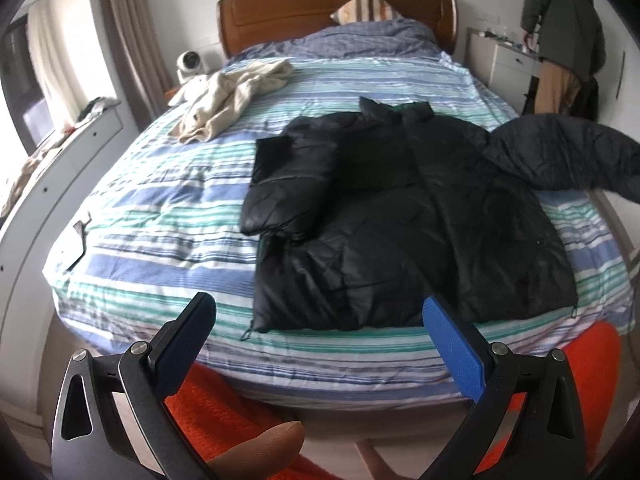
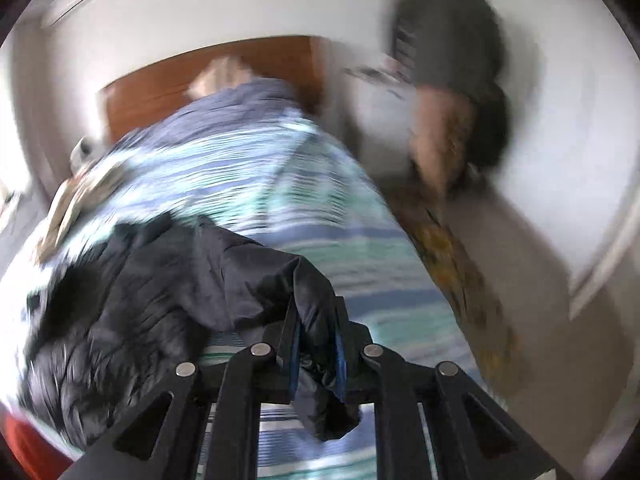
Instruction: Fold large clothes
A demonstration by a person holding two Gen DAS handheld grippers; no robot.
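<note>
A fingertip (image 1: pixel 268 440) shows at the bottom of the left wrist view, just under the left gripper (image 1: pixel 320 320), whose blue-padded jaws stand wide apart with nothing between them, above the near edge of the bed (image 1: pixel 168 216). An orange rug (image 1: pixel 224 408) lies on the floor below it. On the striped cover the black jacket (image 1: pixel 400 216) lies flat with its front up and its collar toward the wooden headboard (image 1: pixel 320 8). One sleeve is folded in over the chest on the left of the picture; the other sleeve (image 1: pixel 560 152) is lifted off the cover and stretched out toward the right edge. In the right wrist view, which is blurred, the right gripper (image 2: pixel 316 344) has its jaws clamped on the cuff end of that sleeve, the dark fabric bunched between the blue pads and hanging a little below them, the rest of the jacket trailing away to the left. A cream garment (image 1: pixel 228 100) lies crumpled near the far left corner of the bed, well apart from the jacket. A striped pillow (image 1: pixel 364 8) leans on the headboard. A dark coat (image 1: pixel 568 20) hangs by the wall at the right, near a white cabinet (image 1: pixel 504 60).
</note>
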